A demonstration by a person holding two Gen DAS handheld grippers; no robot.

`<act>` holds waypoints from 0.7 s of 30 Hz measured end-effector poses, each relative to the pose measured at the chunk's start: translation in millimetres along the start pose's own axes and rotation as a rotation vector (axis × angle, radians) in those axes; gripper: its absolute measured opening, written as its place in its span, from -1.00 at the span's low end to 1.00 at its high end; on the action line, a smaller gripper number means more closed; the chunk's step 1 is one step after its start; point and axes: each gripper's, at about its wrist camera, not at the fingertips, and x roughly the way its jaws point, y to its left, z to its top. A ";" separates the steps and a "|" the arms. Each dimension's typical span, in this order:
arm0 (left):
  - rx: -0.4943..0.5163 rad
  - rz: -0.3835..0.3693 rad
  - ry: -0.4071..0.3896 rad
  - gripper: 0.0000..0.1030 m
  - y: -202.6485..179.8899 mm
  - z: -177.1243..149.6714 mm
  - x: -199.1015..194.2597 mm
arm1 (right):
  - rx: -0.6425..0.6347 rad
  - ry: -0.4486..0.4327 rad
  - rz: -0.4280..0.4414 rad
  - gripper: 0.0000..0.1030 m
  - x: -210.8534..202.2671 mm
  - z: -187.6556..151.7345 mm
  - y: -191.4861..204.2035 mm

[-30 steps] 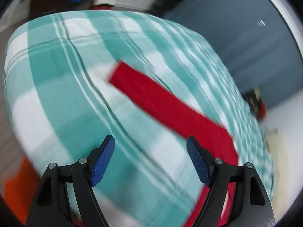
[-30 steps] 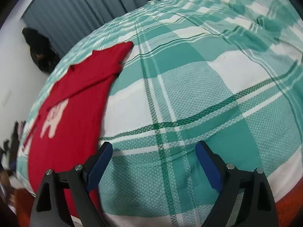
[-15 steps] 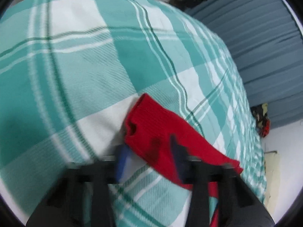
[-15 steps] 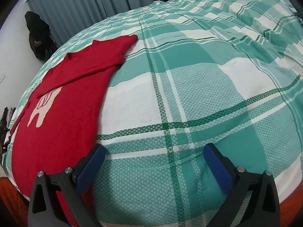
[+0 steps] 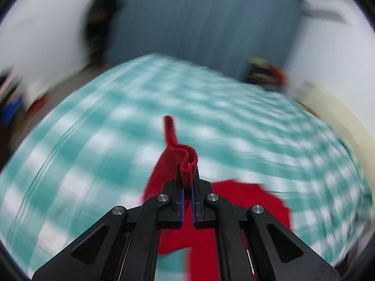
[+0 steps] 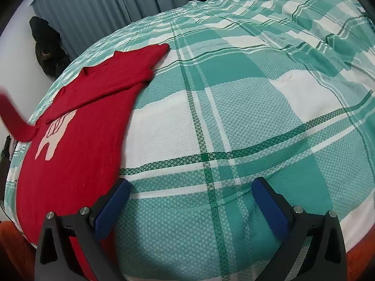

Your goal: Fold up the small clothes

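From the left wrist, the left claw [image 5: 186, 182] is clenched on the ribbed cuff [image 5: 186, 175] of the red sweater [image 5: 248, 208], the knit bunched and poking up between the blue pads at 12 o'clock. Half a second ago that cuff lay flat on the bed with the claw closing around it; now it is lifted clear, and the sleeve trails down toward 7 o'clock to the body of the sweater, which lies on the bed below. The teal-and-white checked bedspread [image 5: 98, 164] behind is smeared with motion blur, with a grey-blue curtain [image 5: 206, 23] beyond at 12 o'clock.

From the right wrist, the right claw [image 6: 189, 207] stands released, its blue pads wide apart and low over the bedspread [image 6: 234, 107], much as before. The sweater [image 6: 79, 145] lies spread at 9 to 10 o'clock, a pale motif [image 6: 55, 135] on its chest, one sleeve [image 6: 131, 70] folded across toward 11 o'clock. New in this view, the other sleeve [image 6: 14, 121] rises off the bed at the 9 o'clock edge. The left pad [image 6: 112, 210] sits at the sweater's hem edge.
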 end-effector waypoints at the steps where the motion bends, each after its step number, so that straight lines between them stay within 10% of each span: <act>1: 0.054 -0.049 -0.008 -0.95 -36.7 1.7 2.5 | 0.001 0.000 0.003 1.00 -0.5 -0.2 -0.3; 5: 0.211 -0.165 0.052 -0.81 -147.4 -27.8 40.3 | -0.008 0.001 0.009 1.00 -1.6 -0.9 -0.7; 7: 0.265 -0.172 0.175 0.08 -186.7 -71.6 74.5 | -0.010 0.002 0.012 1.00 -1.8 -1.2 -1.0; 9: 0.283 -0.136 0.286 0.08 -200.8 -134.8 100.2 | -0.011 0.003 0.017 1.00 -2.0 -1.2 -1.6; 14: 0.241 -0.150 0.513 -0.34 -135.5 -244.3 76.7 | -0.019 0.006 0.030 1.00 -3.4 -2.2 -2.7; 21: 0.099 0.113 0.399 -0.15 9.8 -198.4 38.6 | -0.026 0.007 0.033 1.00 -1.3 -1.7 -2.8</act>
